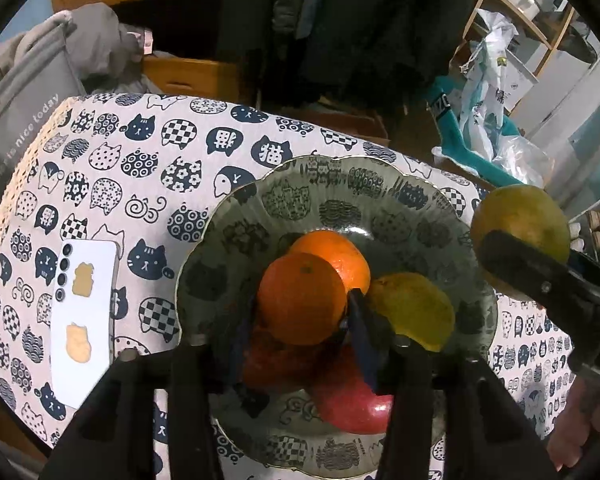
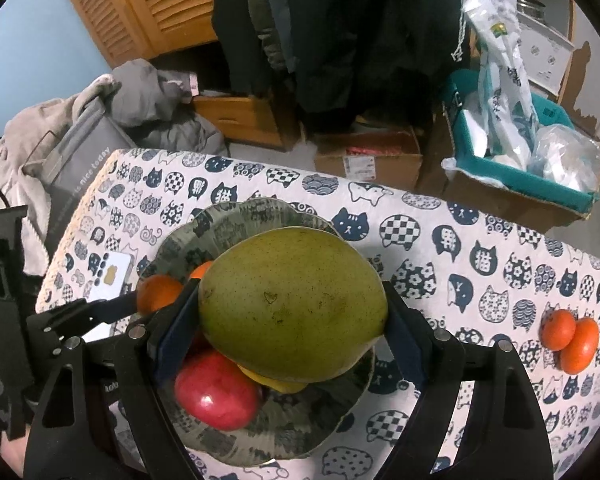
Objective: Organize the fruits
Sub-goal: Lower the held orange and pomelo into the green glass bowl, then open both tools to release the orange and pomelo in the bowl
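Note:
A grey-green patterned plate (image 1: pixel 400 196) (image 2: pixel 236 216) holds two oranges, a yellow lemon (image 1: pixel 414 310) and a red apple (image 1: pixel 352 404) (image 2: pixel 216 390). My left gripper (image 1: pixel 300 320) is shut on the nearer orange (image 1: pixel 302 298) just above the plate; the second orange (image 1: pixel 340 252) lies behind it. My right gripper (image 2: pixel 292 320) is shut on a large green mango (image 2: pixel 292 304) (image 1: pixel 520 224), held above the plate's right side. Two small tangerines (image 2: pixel 568 334) lie on the cat-print tablecloth at the far right.
A white phone (image 1: pixel 84 316) (image 2: pixel 112 276) lies on the cloth left of the plate. Beyond the table's far edge are a grey bag (image 1: pixel 24 112), cardboard boxes (image 2: pixel 368 156) and a teal bin of plastic bags (image 2: pixel 520 140).

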`<state>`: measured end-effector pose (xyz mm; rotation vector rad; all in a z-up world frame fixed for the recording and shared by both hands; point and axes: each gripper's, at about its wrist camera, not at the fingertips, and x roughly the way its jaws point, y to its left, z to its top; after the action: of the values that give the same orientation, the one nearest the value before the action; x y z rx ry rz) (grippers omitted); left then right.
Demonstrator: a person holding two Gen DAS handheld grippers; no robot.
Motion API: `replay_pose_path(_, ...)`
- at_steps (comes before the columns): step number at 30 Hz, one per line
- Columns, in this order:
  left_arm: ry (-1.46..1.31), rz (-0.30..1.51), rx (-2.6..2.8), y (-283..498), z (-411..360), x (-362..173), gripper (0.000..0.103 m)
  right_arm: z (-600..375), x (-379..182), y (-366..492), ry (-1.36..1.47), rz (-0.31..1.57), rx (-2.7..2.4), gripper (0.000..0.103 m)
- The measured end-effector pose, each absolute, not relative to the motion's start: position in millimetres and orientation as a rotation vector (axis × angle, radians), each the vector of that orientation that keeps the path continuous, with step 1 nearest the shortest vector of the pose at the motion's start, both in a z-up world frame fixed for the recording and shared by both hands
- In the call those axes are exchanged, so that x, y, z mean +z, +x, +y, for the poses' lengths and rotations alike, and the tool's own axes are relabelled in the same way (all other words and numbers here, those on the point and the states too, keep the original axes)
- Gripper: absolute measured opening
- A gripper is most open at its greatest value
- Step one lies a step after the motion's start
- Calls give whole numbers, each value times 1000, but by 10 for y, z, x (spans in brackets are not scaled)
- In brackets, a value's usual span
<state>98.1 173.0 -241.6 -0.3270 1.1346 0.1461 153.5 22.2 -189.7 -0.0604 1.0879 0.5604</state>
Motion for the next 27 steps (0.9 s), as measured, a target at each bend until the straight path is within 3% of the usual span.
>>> replay_pose_path(1,-322,1132,152,971,1735,-2404,65,235,-1911,1547,-60,1092,562,84)
replay_pose_path(7,-327,1112,172,907,1826,-2322,75,331,-2008,1619,-62,1119,569,84)
replay_pose_path(27,-416,1114,255,712,2281,-2359,75,661,-2424,1869,-96,1224,559,85)
